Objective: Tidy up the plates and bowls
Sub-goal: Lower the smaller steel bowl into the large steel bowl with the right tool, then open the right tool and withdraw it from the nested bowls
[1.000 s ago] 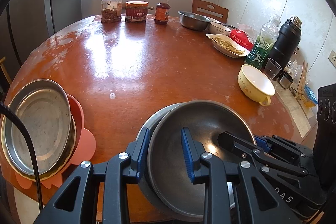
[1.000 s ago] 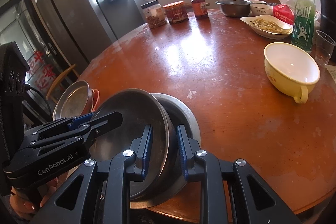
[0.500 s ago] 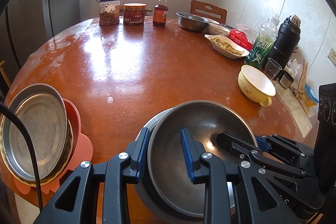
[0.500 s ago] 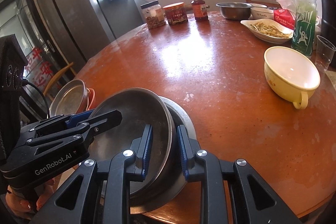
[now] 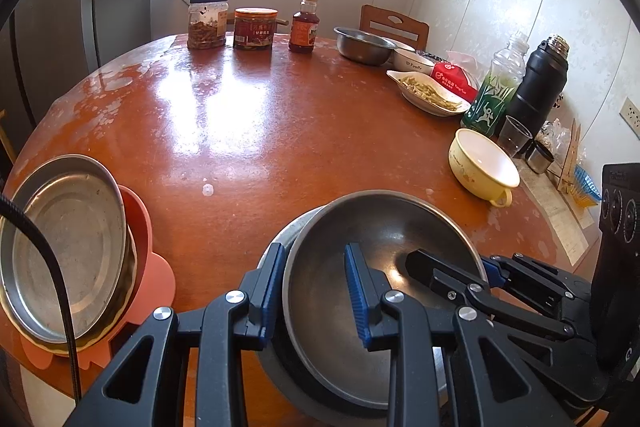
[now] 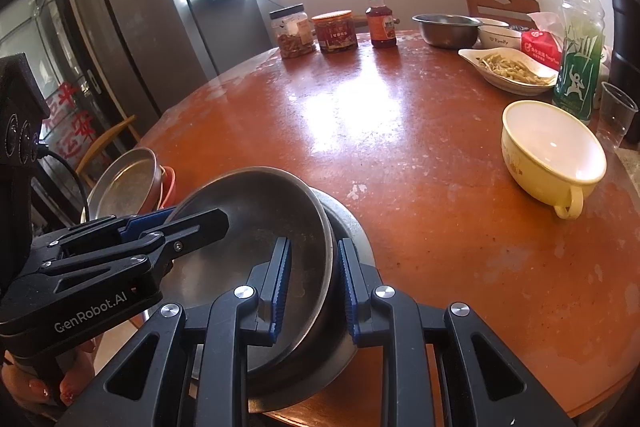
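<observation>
A dark steel bowl [image 5: 384,239] [image 6: 256,211] sits tilted in a lighter steel bowl [image 5: 280,239] [image 6: 348,223] at the table's near edge. My left gripper [image 5: 312,291] is shut on the dark bowl's left rim, one finger inside and one outside. My right gripper [image 6: 312,285] is shut on its right rim the same way. A steel plate [image 5: 68,239] [image 6: 124,179] leans on an orange holder [image 5: 140,227] at the left. A yellow cup-bowl [image 5: 482,165] [image 6: 552,151] stands at the right.
Round brown table [image 5: 260,131]. At the back stand two jars [image 5: 208,21], a sauce bottle [image 5: 304,23], a steel bowl [image 5: 364,45] and a white bowl [image 5: 412,59]. A dish of food [image 5: 428,95], green bottle [image 5: 496,87], black flask [image 5: 536,87] and plastic cup [image 5: 514,135] line the right side.
Both grippers have stayed clamped on the dark bowl's rim. The view has shifted slightly, as if bowl and grippers rose and tilted a little.
</observation>
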A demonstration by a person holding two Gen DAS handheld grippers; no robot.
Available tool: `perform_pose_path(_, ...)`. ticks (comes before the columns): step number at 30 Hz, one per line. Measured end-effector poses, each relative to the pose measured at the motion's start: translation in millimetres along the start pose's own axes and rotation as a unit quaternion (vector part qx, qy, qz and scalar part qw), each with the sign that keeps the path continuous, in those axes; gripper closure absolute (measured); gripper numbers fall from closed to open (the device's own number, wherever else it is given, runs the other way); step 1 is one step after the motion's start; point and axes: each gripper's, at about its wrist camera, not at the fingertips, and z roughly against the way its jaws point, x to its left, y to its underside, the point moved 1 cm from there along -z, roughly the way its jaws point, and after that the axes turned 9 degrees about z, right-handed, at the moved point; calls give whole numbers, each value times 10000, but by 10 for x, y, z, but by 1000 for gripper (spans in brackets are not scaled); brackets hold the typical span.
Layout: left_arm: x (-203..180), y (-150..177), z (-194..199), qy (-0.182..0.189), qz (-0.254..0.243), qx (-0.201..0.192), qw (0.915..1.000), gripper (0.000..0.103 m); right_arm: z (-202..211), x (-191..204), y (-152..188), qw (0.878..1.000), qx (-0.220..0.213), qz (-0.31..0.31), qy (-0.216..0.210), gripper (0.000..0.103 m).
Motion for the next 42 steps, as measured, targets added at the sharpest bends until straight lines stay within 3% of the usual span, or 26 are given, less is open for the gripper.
perform_pose_path(15,7,44,54,-36,-25,-59,10000,73,-28,-17,-21,10000,-53,13,-40,74)
perform_pose_path(22,-8,49,92,-56,-38,-87,9999,73,-17,-7,-25,10000,-45,26,-83,66)
perform_pose_path(42,-87,76,317,-174,-157,-291,9993,69,185,9,-37,9997,-243,51,4,56)
